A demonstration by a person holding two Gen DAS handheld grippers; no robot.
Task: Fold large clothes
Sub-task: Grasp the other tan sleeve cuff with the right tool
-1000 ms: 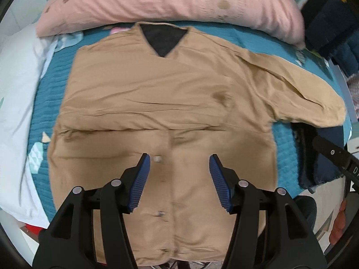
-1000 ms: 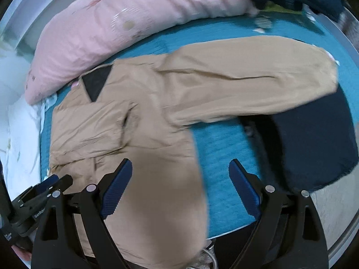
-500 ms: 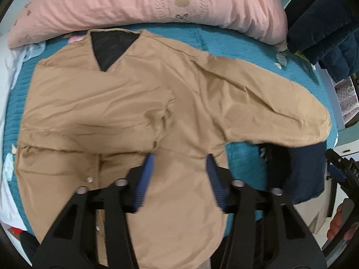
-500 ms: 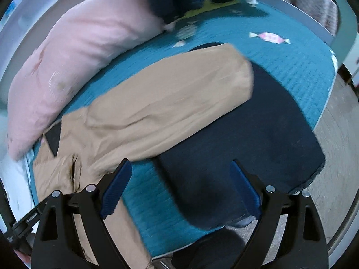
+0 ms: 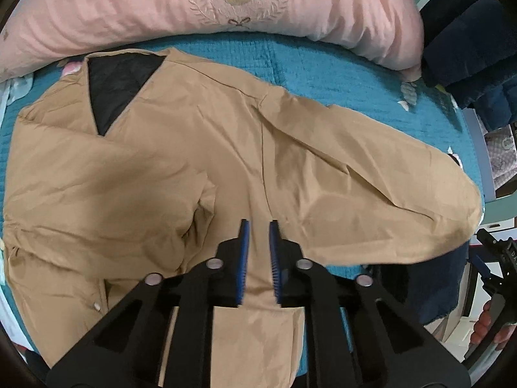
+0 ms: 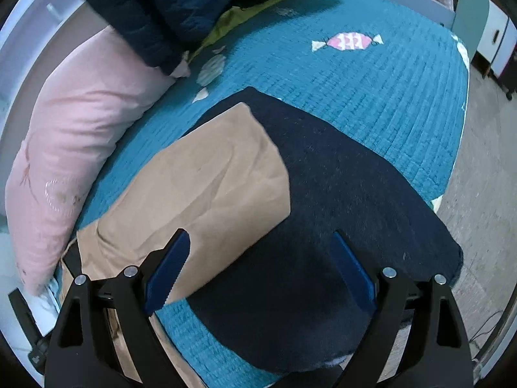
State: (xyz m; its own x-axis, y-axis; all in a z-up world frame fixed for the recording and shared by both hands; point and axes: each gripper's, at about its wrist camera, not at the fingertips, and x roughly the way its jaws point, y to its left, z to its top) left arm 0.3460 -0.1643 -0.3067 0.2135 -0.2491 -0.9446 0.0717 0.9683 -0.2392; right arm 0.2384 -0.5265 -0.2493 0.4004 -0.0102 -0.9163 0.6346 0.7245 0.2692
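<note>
A tan jacket (image 5: 155, 168) with a dark lining at the neck lies flat on a teal quilt (image 5: 310, 68). One sleeve (image 5: 371, 187) stretches out to the right; the other is folded across the body. My left gripper (image 5: 258, 226) hovers over the jacket near the right armpit, jaws narrowly apart with nothing visibly pinched. My right gripper (image 6: 258, 242) is open wide and empty above the sleeve's cuff end (image 6: 219, 174), which lies partly on a dark navy cloth (image 6: 342, 213).
A long pink pillow (image 5: 206, 9) lies along the far edge of the bed. Dark blue clothes (image 6: 168, 3) are piled at the back. The bed's edge and floor (image 6: 478, 194) are to the right.
My left gripper has moved right across the jacket toward the armpit and its jaws have narrowed. My right gripper has swung right, from the jacket body to the cuff and navy cloth.
</note>
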